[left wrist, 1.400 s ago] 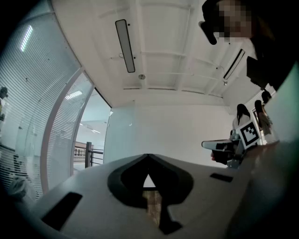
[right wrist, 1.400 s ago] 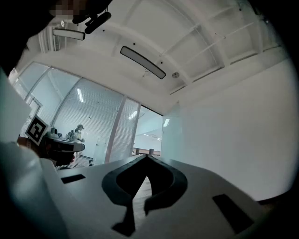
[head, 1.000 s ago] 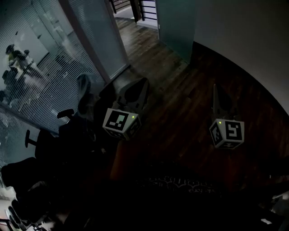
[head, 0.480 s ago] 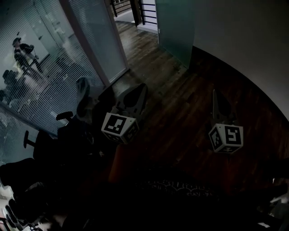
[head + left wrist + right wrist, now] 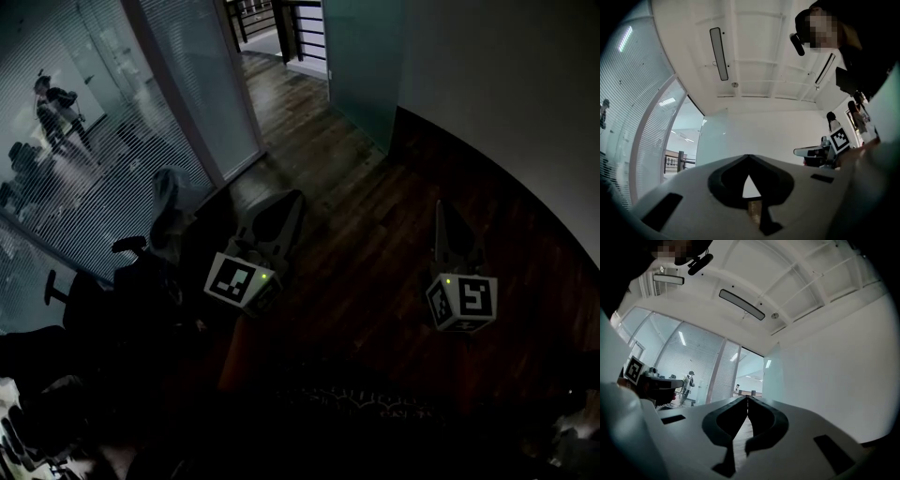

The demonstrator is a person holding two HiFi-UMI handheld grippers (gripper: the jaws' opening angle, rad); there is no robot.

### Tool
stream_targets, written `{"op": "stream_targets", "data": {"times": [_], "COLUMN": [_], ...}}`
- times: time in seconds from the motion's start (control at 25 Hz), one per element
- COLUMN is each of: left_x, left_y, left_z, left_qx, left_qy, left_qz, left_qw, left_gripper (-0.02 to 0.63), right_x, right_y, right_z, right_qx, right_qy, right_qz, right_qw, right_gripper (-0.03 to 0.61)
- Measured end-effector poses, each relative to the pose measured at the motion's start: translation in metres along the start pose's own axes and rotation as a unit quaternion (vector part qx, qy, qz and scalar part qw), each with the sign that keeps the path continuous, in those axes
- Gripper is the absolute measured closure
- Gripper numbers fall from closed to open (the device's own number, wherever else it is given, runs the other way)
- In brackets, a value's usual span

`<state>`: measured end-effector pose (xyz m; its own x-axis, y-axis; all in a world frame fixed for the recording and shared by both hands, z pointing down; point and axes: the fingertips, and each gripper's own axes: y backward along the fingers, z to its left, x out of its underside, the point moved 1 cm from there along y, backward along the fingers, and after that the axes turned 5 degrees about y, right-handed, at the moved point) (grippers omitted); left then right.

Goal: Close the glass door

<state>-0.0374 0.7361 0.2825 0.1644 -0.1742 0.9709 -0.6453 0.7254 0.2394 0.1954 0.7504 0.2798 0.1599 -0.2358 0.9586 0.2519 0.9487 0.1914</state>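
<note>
From the head view I get what the gripper views lack: the dark wood floor, office chairs against the striped glass partition, and both tools held apart over the boards. The glass door is a frosted panel standing open along the white wall, up ahead of both grippers, with the open doorway between it and the partition. The gripper views look upward instead and give me the white ceiling with its long light strips, and they settle the jaws. The left gripper has its tips pressed together with nothing between them, and the right gripper is likewise drawn tight and empty. Neither touches the door. Against the frame a second ago, both marker cubes sit lower in the head view, the door panel and the railing past the doorway show more fully at the top, and the person behind the partition has shifted to the right.
</note>
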Motion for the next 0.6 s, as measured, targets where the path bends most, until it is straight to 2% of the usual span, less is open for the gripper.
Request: {"op": "stream_targets", "data": {"times": [0.08,0.32,0.6], "left_x": [0.002,0.03,0.037], "left_y": [-0.005,-0.02,-0.066], "left_z": [-0.009,-0.016,0.002], "left_qx": [0.006,-0.01,0.004], "left_qy": [0.001,0.011,0.003], "left_qz": [-0.003,0.036,0.03], "left_qw": [1.0,0.9992,0.9995], "left_gripper": [0.611,0.612,0.611], "right_x": [0.002,0.021,0.04], "right_y": [0.0,-0.001,-0.038], "right_z": [-0.008,-0.029,-0.05], "right_qx": [-0.005,-0.009,0.001], "right_qy": [0.001,-0.003,-0.005], "right_qz": [0.0,0.012,0.014], "right_qw": [1.0,1.0,1.0], "right_gripper": [0.575,0.575,0.575]}}
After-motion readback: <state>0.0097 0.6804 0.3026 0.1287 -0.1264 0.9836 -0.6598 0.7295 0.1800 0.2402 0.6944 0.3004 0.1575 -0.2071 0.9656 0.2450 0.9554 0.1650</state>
